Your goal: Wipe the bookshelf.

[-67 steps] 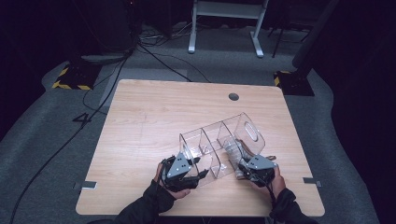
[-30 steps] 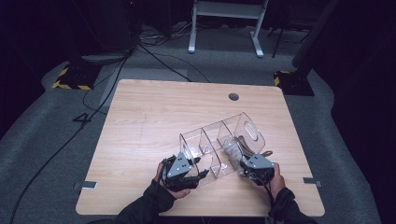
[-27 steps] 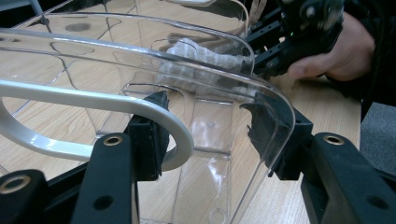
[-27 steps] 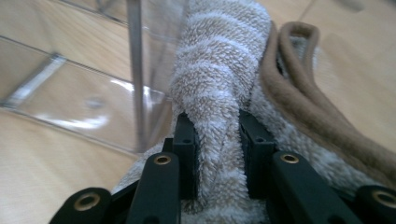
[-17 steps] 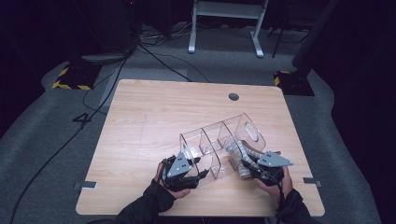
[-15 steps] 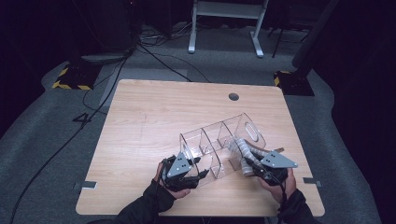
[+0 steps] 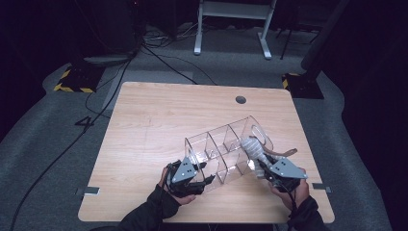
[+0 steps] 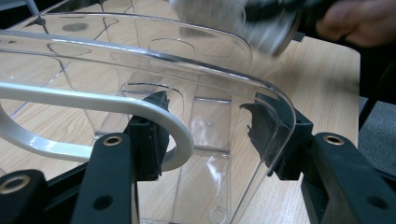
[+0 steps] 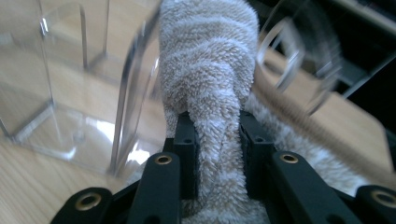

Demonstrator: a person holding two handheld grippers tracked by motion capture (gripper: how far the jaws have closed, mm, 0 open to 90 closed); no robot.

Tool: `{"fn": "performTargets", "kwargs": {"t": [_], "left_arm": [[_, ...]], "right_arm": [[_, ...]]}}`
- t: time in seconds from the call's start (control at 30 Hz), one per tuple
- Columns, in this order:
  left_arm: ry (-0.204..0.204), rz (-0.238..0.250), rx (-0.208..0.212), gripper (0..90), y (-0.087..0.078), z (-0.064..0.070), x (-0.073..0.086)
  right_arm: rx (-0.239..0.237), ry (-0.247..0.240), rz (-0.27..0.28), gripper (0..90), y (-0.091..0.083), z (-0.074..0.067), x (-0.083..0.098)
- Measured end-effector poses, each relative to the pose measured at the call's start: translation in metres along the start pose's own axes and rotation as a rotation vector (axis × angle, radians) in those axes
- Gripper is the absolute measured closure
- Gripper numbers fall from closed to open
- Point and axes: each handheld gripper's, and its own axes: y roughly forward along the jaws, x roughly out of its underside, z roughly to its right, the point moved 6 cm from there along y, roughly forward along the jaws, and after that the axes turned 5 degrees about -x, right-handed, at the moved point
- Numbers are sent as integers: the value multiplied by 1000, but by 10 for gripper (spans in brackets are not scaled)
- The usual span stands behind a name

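The fuzzy grey-beige striped sock (image 9: 205, 60) is bunched at the right end of the clear acrylic organizer (image 7: 216, 149), pinched firmly by the right gripper (image 9: 217, 140); the left gripper (image 8: 205, 123) clamps the organizer's end wall

One clear organizer (image 7: 219, 154), one fuzzy sock (image 7: 253, 148), two grippers.

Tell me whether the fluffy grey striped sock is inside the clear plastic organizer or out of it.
Out. The fluffy grey striped sock, pinched in the right gripper, hangs above the clear plastic organizer, at its right end.
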Motion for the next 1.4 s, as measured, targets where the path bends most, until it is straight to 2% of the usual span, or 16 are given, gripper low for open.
{"fn": "performTargets", "kwargs": {"t": [0.07,0.17,0.23,0.33,0.37,0.4,0.53,0.63,0.77,0.8,0.87,0.9,0.97,1.13,1.2,1.4], "left_arm": [[-1,1,1,478,0,0,0],[0,1,1,478,1,0,0],[-1,0,0,478,0,0,0],[-3,1,1,478,1,0,0],[-3,3,1,478,1,0,0],[-2,2,3,478,1,0,0],[-3,1,5,478,1,0,0],[-2,0,5,478,1,0,0],[-2,-2,4,477,1,0,0],[-2,-2,4,477,1,0,0],[-1,-2,5,477,1,0,0],[-1,-3,5,477,1,0,0],[-1,-3,5,477,1,0,0],[0,-3,5,477,2,0,0],[0,-2,5,477,2,0,0],[0,-2,4,477,2,0,0]], "right_arm": [[-24,-2,-55,729,14,-6,12],[-77,21,-129,729,32,-15,28],[-86,24,-128,729,38,-17,32],[-86,40,-117,729,35,-15,27],[-58,6,-88,729,29,-15,19],[-42,-4,-68,729,25,-14,13],[11,5,14,728,9,-4,-12],[54,-28,48,729,2,0,-29],[97,-41,105,728,-5,9,-56],[97,-41,105,728,-5,9,-56],[106,-56,117,728,-6,12,-68],[124,-79,113,727,-5,15,-78],[120,-64,102,727,0,18,-82],[79,-68,29,726,18,16,-74],[77,-70,20,726,23,14,-68],[48,-74,-39,728,34,5,-40]]}}
